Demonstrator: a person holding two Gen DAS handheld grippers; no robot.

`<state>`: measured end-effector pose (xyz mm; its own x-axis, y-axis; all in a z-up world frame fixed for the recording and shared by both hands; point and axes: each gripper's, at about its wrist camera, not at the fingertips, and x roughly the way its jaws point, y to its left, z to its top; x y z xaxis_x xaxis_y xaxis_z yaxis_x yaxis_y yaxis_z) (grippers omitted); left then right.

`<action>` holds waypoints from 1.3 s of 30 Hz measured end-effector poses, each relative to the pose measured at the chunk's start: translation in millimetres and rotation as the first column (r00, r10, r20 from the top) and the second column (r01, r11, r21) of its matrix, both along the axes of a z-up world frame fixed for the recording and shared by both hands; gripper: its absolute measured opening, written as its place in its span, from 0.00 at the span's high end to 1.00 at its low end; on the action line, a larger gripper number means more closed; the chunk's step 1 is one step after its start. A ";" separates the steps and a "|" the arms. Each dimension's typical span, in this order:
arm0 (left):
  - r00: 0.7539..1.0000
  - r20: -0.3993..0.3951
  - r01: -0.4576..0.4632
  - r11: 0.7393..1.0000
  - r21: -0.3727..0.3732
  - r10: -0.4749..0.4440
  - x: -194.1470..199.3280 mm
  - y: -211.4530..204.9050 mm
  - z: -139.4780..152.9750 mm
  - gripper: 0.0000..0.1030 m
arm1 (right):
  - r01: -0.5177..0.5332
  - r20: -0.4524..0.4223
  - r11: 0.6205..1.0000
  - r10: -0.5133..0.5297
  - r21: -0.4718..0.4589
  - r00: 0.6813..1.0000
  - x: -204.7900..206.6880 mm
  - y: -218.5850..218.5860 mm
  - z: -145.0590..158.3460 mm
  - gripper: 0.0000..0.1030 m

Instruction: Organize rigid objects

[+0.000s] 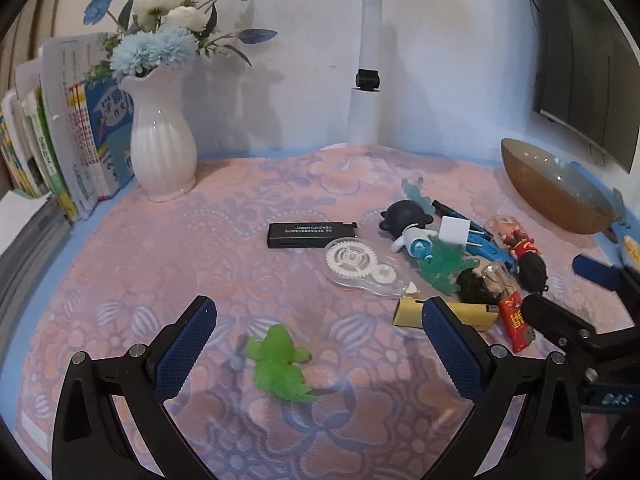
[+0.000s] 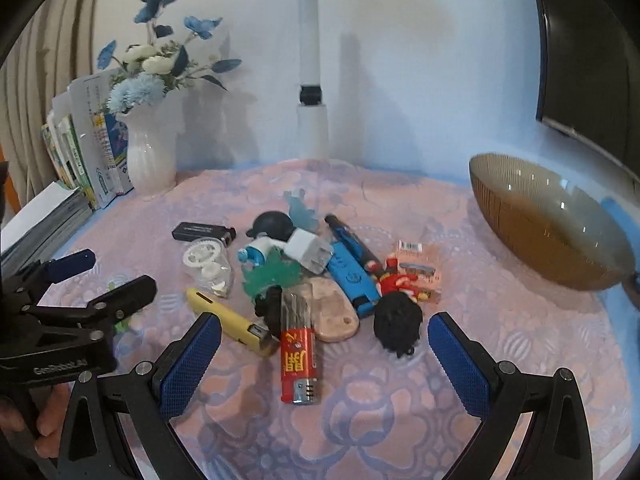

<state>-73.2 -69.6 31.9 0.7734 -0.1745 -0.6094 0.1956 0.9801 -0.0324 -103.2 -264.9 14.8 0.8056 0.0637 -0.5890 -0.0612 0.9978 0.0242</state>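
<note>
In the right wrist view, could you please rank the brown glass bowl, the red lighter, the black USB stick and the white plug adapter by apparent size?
1. Brown glass bowl, clearly the largest.
2. Red lighter, though nearness to the camera inflates it.
3. Black USB stick and white plug adapter look about alike; I would not rank them.

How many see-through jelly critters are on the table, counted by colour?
Bright green critter: 1
Dark green critter: 1
Pale blue critter: 1
Total: 3
</note>
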 end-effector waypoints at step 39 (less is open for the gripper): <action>0.999 -0.035 -0.034 0.998 -0.055 0.032 4.6 11.3 2.6 0.01 | 0.046 -0.039 0.999 -0.046 0.004 0.998 4.9 -2.3 -8.3 0.00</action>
